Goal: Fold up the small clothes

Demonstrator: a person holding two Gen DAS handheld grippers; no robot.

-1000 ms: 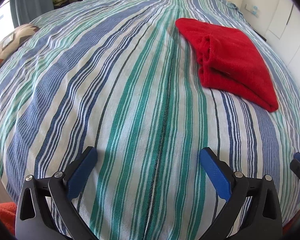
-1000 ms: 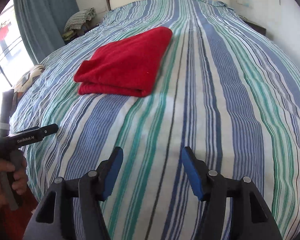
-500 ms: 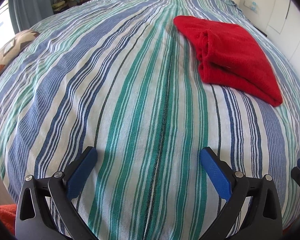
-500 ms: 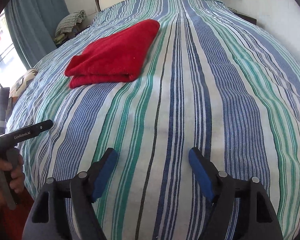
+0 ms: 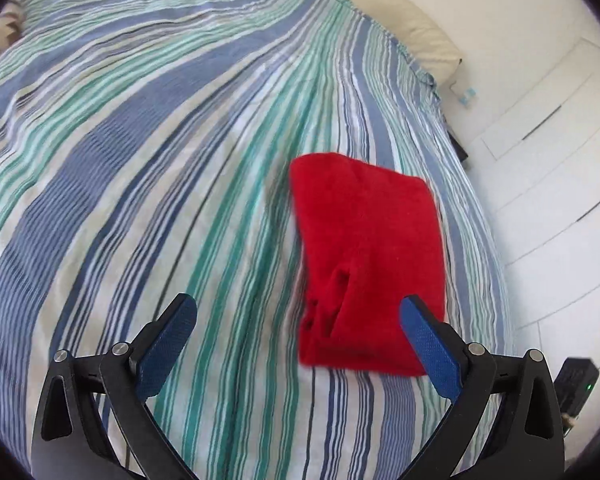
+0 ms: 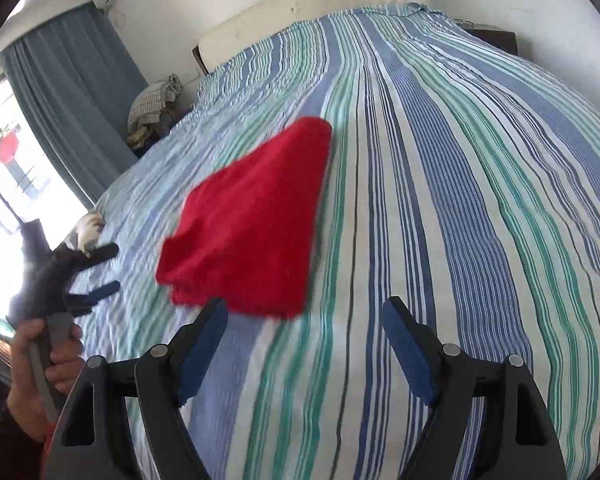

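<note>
Red folded cloth (image 5: 368,264) now nearer both grippers' empty fingers, left spread, right opening.

Striped bed (image 5: 148,208) with a folded red cloth (image 5: 368,248) flat on top.

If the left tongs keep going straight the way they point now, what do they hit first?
Probably the folded red cloth. It lies on the striped bedsheet just ahead of the open, empty left tongs, toward their right finger. Blur hides the depth, so they might land on sheet just short of it.
</note>
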